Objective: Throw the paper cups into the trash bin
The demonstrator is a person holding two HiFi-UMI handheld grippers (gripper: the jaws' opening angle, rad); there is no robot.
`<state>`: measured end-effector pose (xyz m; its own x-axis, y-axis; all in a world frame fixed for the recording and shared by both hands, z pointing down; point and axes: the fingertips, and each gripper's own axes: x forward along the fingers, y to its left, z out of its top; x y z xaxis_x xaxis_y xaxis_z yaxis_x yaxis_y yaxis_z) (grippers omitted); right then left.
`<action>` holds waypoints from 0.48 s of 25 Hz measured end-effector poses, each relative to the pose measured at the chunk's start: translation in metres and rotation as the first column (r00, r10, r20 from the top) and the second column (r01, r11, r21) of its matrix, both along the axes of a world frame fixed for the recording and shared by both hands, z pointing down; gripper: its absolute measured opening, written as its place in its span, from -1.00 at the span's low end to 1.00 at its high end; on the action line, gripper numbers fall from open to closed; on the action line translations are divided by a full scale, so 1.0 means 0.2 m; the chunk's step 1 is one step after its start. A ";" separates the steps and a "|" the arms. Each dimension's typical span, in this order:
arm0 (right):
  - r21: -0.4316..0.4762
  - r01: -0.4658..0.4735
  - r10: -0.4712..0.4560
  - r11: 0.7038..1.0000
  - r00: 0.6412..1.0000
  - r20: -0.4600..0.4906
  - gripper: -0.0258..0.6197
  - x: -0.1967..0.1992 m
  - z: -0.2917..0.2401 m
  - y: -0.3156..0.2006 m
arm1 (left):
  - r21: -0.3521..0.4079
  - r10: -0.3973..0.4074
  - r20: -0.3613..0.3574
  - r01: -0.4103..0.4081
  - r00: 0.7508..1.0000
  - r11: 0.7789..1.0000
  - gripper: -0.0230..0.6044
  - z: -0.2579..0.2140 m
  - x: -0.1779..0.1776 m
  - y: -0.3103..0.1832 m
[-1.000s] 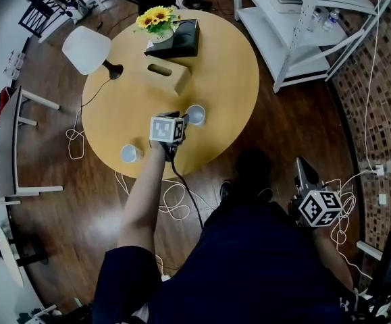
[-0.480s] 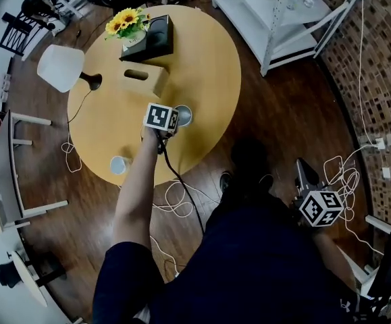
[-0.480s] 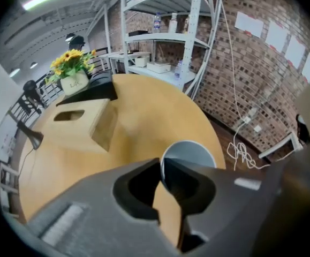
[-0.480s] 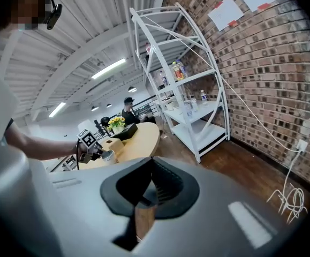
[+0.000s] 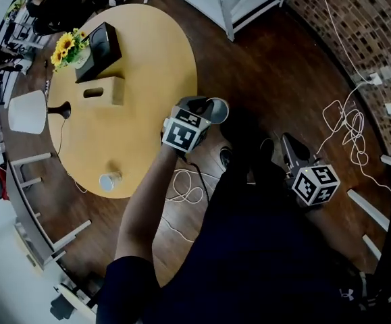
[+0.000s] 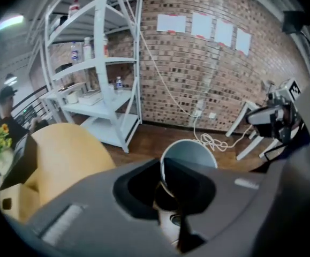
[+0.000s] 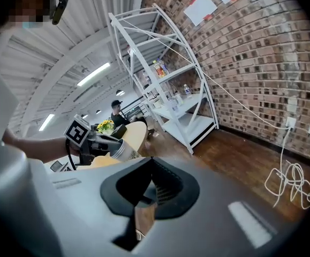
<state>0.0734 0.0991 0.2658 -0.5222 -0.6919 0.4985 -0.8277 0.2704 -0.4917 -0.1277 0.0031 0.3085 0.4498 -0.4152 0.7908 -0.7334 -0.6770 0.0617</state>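
Counting two paper cups: one cup is clamped in the left gripper, jaws just closed on it, out past the round table over dark wood floor. The other cup sits near the table's rim. The right gripper is pinched together on nothing. There's open floor toward the brick wall, with cables lying there.

Brick wall, wooden floor, white shelving.

The left gripper and the right gripper are dark grey. Each has a white cube with black square markers. The shirt is dark navy.
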 end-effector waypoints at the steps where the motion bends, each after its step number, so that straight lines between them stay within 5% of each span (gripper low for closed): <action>1: -0.026 -0.011 0.011 1.000 1.000 0.003 -0.89 0.02 0.04 0.03 | -0.007 0.035 -0.005 -0.035 0.999 0.999 -0.83 0.06 0.10 0.03; 5: -0.117 -0.039 0.040 0.992 0.999 0.005 -0.89 0.10 0.25 0.11 | -0.050 0.078 -0.007 -0.078 0.997 0.996 -0.83 0.39 0.32 0.10; 12: -0.129 0.030 -0.043 0.991 0.994 -0.096 -0.89 0.35 0.73 0.06 | -0.108 -0.045 0.015 0.047 0.999 0.993 -0.83 1.10 0.39 0.14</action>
